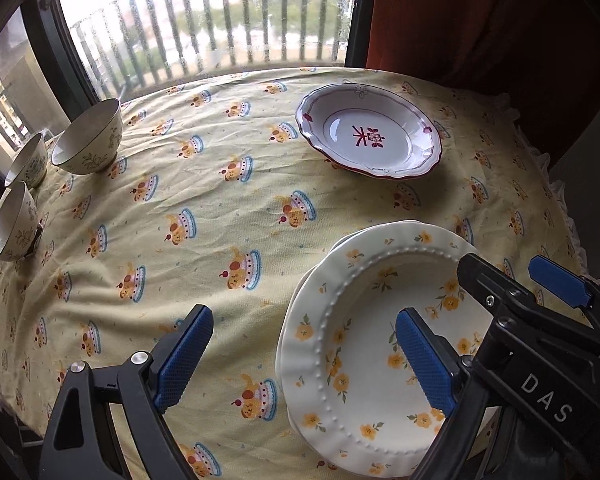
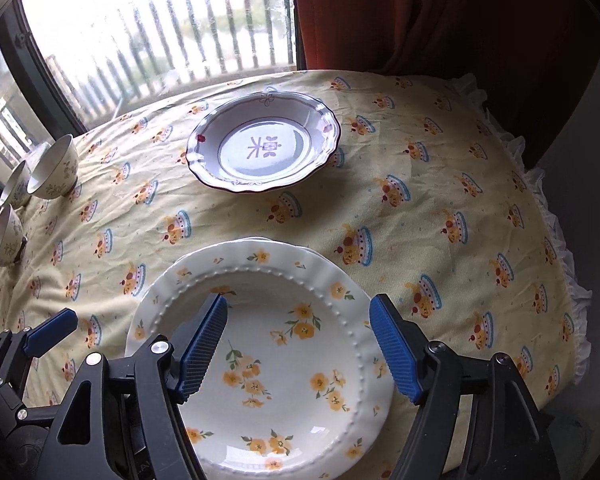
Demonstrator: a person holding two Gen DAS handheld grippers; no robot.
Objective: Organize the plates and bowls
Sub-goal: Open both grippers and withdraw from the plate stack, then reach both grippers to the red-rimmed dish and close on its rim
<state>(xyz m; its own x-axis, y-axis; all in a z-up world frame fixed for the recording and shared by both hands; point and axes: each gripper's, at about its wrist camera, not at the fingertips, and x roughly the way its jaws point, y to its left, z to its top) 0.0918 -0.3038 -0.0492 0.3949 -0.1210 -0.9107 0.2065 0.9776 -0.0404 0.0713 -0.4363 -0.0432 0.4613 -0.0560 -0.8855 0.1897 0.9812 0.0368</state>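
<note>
Both our grippers, left gripper (image 1: 304,358) and right gripper (image 2: 298,346), have open, empty fingers. The stacked yellow-flower plates (image 2: 276,344) sit crooked and could slip if bumped.

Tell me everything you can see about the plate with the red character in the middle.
The red-character plate is a deep, glossy dish, ceramic by its look, white with a scalloped rim edged dark red, a thin line around the well and small flower marks. It sits upright and empty on the yellow tablecloth at the far side near the window, apart from the other dishes; no gripper touches it.
</note>
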